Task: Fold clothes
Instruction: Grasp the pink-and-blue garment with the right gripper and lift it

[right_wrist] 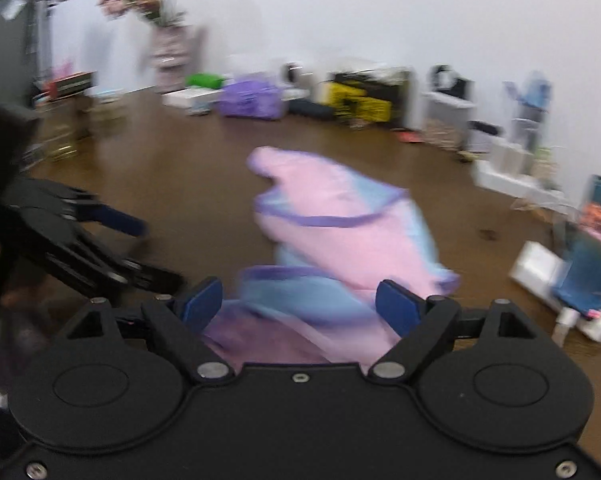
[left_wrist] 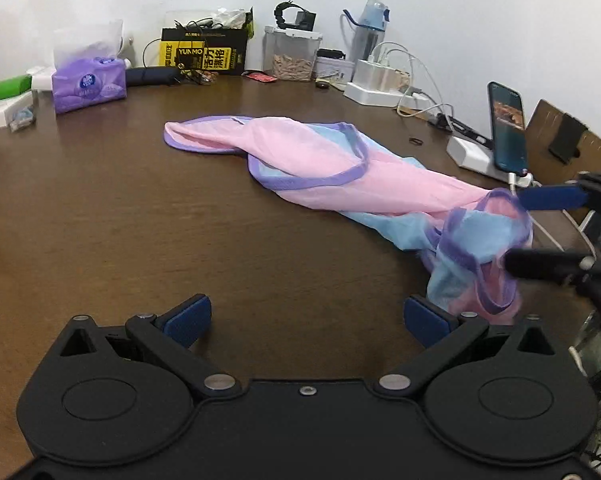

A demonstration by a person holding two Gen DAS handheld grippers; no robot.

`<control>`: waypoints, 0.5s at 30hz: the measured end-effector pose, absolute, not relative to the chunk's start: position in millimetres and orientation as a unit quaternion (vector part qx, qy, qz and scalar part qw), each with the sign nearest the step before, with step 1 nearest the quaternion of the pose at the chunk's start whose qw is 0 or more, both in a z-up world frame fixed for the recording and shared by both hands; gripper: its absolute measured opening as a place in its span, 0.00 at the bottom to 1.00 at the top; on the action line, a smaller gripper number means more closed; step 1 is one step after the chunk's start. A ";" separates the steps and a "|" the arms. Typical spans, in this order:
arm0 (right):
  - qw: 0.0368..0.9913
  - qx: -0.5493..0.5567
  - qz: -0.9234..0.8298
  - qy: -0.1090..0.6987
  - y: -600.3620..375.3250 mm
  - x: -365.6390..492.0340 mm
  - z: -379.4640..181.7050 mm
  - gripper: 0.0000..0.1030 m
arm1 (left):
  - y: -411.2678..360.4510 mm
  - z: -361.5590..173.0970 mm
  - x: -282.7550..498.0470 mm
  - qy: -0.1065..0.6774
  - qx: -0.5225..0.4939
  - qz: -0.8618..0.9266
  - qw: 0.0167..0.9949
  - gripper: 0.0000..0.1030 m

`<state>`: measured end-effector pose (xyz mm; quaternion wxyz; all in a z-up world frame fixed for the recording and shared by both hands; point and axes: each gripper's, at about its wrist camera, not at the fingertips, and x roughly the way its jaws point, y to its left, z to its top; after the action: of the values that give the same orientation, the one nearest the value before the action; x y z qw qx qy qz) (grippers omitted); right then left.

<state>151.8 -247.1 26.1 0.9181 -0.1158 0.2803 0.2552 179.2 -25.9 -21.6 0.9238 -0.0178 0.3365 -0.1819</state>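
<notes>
- Broadly, the wooden table (left_wrist: 100, 216) fills the lower and middle part of both views, with clutter along its far edge against the wall at the top.
- Next in size, the pink and blue garment (left_wrist: 320, 164) lies across the middle of the table, running from the centre of the left wrist view toward its right edge; it is bunched and twisted, not flat, so I judge no neat fold made yet.
- Its near end hangs in a crumpled clump at the right of the left wrist view, between the fingers of the right gripper (left_wrist: 540, 232), whose jaws stand wide; the pads do not seem to press the cloth.
- Lastly, the left gripper (left_wrist: 306, 320) sits at the bottom centre, jaws wide and empty over bare wood.
- What is left, as I judge: spreading the cloth flat, then every fold.
</notes>
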 end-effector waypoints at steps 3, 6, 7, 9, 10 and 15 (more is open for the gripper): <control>0.912 -0.115 0.270 0.286 -239.7 151.3 22.8 0.85 | -14.7 -16.3 165.0 0.288 -0.025 -0.163 0.943 1.00; 0.903 -0.110 0.264 0.321 -230.1 162.8 6.2 0.57 | -9.7 -16.4 164.0 0.272 -0.031 -0.124 0.954 1.00; 0.898 -0.113 0.259 0.337 -223.6 170.3 -1.2 0.37 | -9.7 -16.3 164.7 0.272 -0.026 -0.117 0.955 1.00; 0.900 -0.113 0.252 0.337 -219.9 175.0 -1.0 0.21 | -10.1 -13.6 163.2 0.264 -0.012 -0.113 0.958 1.00; 0.906 -0.107 0.250 0.325 -219.9 178.4 5.0 0.10 | -11.5 -12.1 162.5 0.261 -0.010 -0.115 0.958 1.00; 0.935 -0.033 0.268 0.229 -243.2 183.2 72.5 0.08 | -37.2 8.6 159.4 0.193 0.048 -0.154 0.968 1.00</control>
<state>183.2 -243.2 72.5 0.9351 -0.0330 0.2290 0.2685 159.4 -37.2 8.6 0.9679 0.0477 0.1927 -0.1541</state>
